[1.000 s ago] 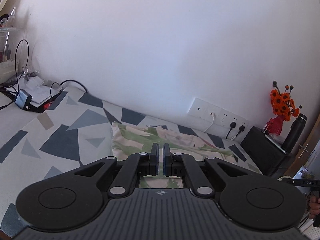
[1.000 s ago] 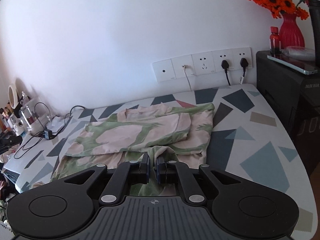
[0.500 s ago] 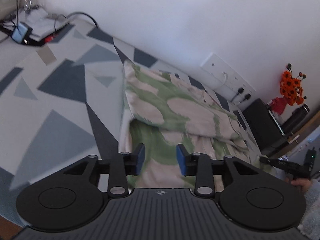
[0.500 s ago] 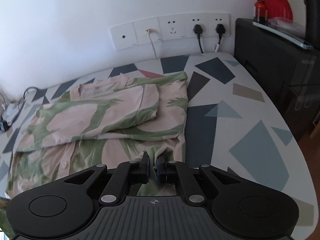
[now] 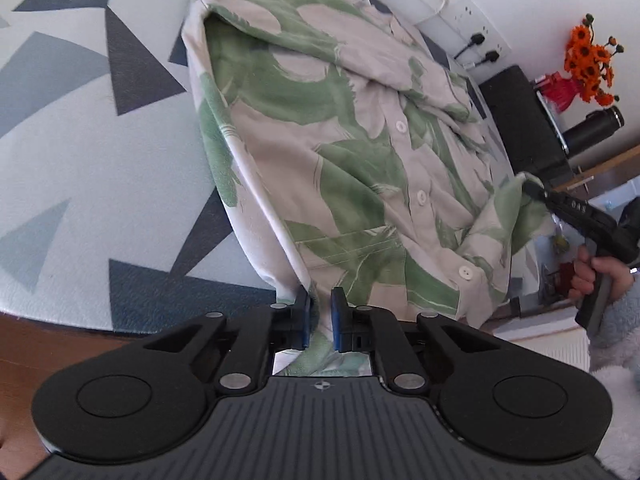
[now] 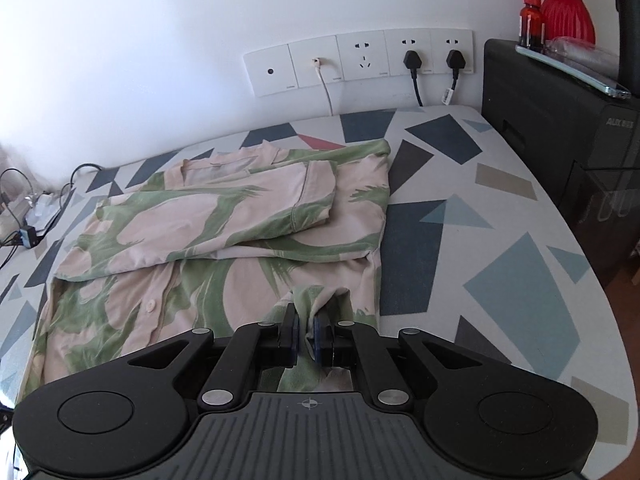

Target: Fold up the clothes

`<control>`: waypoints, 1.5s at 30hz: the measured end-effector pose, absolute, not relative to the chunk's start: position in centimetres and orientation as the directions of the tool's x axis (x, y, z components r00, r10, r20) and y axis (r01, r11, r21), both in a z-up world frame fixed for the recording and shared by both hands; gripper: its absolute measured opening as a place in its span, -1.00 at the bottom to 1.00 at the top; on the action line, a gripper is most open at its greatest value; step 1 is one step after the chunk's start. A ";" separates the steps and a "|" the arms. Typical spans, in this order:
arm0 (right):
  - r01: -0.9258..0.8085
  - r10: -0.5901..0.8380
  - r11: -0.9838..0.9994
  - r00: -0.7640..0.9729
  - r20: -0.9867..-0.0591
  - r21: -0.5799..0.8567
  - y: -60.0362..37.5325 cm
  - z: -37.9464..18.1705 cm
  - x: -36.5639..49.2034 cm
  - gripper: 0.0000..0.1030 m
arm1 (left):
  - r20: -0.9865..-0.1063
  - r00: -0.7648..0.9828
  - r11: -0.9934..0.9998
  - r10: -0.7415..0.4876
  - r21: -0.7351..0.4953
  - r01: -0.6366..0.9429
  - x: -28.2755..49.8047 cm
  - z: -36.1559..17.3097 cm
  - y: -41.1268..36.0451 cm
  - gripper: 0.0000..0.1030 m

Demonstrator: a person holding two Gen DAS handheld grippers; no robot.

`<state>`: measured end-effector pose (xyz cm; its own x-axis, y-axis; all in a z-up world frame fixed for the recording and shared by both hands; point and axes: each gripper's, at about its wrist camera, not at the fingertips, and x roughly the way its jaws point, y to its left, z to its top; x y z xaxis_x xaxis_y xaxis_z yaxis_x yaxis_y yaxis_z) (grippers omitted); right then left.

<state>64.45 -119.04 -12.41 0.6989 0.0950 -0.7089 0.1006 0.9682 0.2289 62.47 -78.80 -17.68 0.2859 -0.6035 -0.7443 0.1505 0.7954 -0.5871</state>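
Note:
A beige shirt with green leaf print (image 5: 360, 128) lies buttoned on the patterned table (image 5: 80, 140), its top part folded down over the body (image 6: 224, 216). My left gripper (image 5: 319, 312) is at the shirt's near left hem corner, with the jaws closed to a narrow gap and cloth pinched between them. My right gripper (image 6: 306, 330) is shut on the near right hem corner, which bunches up between its fingers. In the left wrist view the right gripper (image 5: 534, 186) holds that corner lifted, with a person's hand (image 5: 596, 276) on its handle.
A row of wall sockets (image 6: 360, 62) with plugs sits behind the table. A black cabinet (image 6: 560, 128) at the right carries a red vase (image 6: 568, 8) with orange flowers and a brown bottle (image 6: 531, 20). Cables and a charger (image 6: 28, 236) lie at the far left.
My left gripper dropped from above the table to the shirt's near hem, opened, then closed on the cloth. My right gripper kept its grip and moved slightly closer.

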 end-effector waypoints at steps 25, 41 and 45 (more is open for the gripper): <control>0.159 0.089 0.955 0.654 -0.751 0.251 -121.1 -13.2 55.7 -0.86 | -0.760 0.362 0.830 -0.540 -0.408 0.380 59.7 -19.0 -78.2 -0.63; 0.074 0.177 0.929 0.772 -0.610 0.362 -122.8 -7.3 55.2 -0.90 | -0.325 0.668 0.622 -0.670 -0.737 0.265 62.6 -8.7 -71.2 -0.96; 0.009 0.225 0.916 0.816 -0.533 0.400 -122.2 -5.0 55.5 -0.92 | -0.299 0.670 0.614 -0.680 -0.731 0.298 63.8 -7.2 -71.0 -0.96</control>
